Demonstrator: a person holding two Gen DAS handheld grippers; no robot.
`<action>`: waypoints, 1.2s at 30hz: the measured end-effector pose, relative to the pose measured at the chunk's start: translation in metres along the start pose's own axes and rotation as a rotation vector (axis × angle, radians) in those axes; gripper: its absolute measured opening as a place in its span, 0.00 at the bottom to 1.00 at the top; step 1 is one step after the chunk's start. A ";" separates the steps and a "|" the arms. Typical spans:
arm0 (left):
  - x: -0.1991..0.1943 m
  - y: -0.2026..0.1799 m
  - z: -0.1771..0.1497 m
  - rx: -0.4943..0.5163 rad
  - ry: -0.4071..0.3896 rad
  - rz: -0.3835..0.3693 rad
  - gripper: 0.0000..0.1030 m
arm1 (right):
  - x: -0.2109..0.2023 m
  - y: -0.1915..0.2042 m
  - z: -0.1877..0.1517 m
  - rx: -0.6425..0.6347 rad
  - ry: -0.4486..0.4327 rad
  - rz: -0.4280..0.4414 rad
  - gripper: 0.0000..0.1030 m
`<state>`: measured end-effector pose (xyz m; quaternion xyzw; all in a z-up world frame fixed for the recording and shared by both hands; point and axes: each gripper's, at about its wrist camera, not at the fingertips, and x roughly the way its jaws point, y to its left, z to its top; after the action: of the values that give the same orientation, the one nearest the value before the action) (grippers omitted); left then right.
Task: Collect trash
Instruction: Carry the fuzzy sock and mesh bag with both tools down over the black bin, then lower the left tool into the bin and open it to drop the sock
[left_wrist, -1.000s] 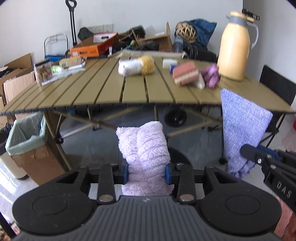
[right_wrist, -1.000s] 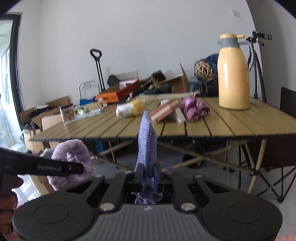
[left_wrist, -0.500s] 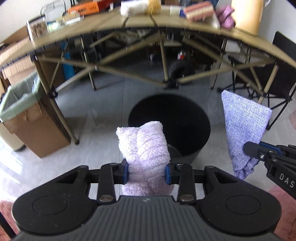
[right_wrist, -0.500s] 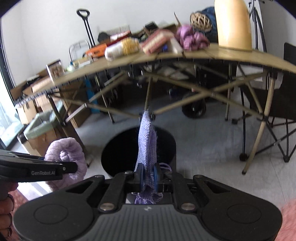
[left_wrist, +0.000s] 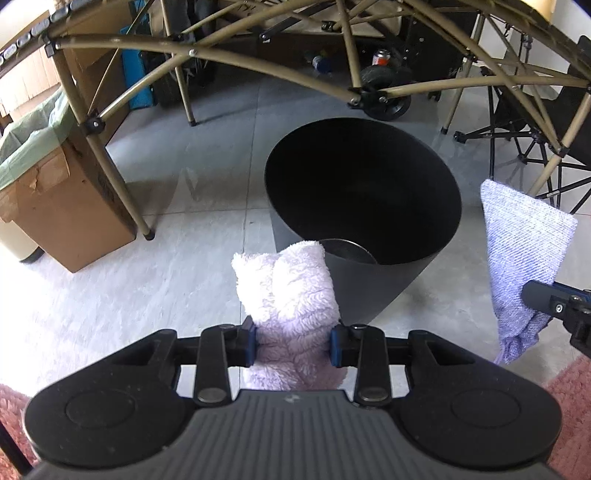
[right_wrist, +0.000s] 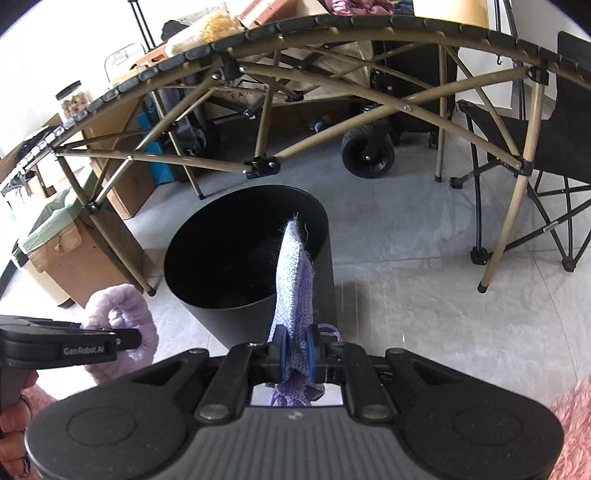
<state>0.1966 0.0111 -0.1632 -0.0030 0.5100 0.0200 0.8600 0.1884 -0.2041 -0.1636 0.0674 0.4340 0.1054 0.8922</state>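
As both hands sink from table height | left gripper (left_wrist: 292, 347) clamps fluffy cloth (left_wrist: 288, 295) | right gripper (right_wrist: 295, 349) pinches knit cloth (right_wrist: 295, 280) | both now over bin (left_wrist: 369, 258), ready to drop.

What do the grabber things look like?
Both are black plastic. The left gripper and right gripper have blue pads on their fingers, round discs and a ribbed grey middle. White lettering marks their sides. A fuzzy pink sleeve shows.
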 end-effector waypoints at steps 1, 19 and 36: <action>0.001 0.001 0.000 -0.001 0.003 0.001 0.34 | 0.001 -0.001 0.000 0.004 0.001 -0.001 0.10; 0.009 -0.025 0.028 0.029 0.021 -0.017 0.34 | 0.015 -0.026 0.023 0.079 -0.044 -0.041 0.10; 0.041 -0.060 0.099 0.002 0.001 -0.063 0.34 | 0.047 -0.059 0.068 0.135 -0.102 -0.093 0.10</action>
<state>0.3051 -0.0447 -0.1527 -0.0183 0.5102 -0.0074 0.8598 0.2776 -0.2515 -0.1702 0.1122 0.3970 0.0307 0.9104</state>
